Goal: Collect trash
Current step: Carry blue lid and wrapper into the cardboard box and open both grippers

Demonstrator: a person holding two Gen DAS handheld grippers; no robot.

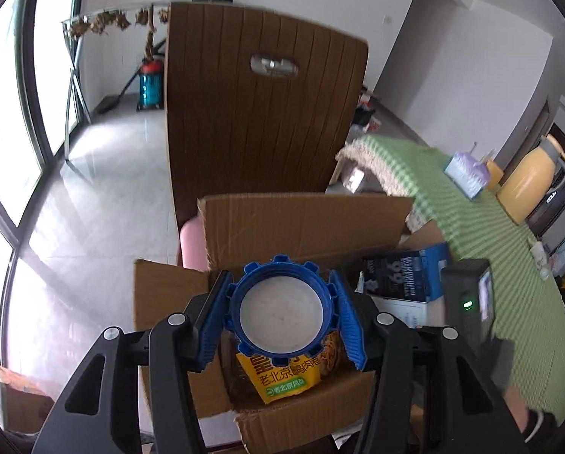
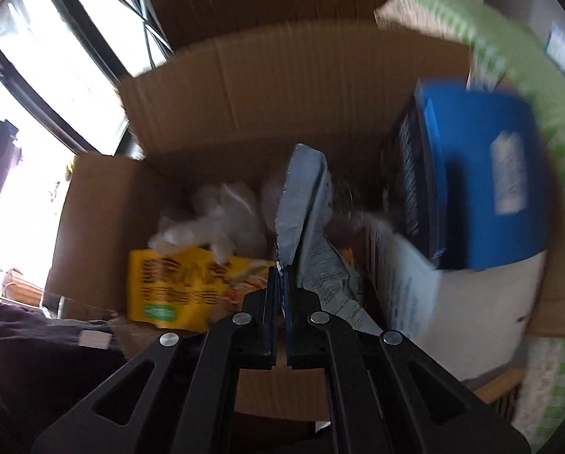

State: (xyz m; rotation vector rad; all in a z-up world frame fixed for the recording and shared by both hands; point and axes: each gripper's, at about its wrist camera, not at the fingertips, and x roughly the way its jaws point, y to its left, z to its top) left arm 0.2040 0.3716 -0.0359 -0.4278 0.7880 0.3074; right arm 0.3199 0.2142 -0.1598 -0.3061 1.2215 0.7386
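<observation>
Left gripper clamped a blue lid across its toothed rim, above the open box on the chair. Lid looked light, stiff plastic; the rim teeth gave grip, so slip seemed unlikely. Right gripper, jaws pressed together, pinched a thin silver wrapper by its edge over the box: light, floppy, likely slick, best taken at a fold.

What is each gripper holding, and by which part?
The left gripper clamps a blue lid across its ridged rim. The right gripper pinches a grey wrapper by its lower edge.
</observation>
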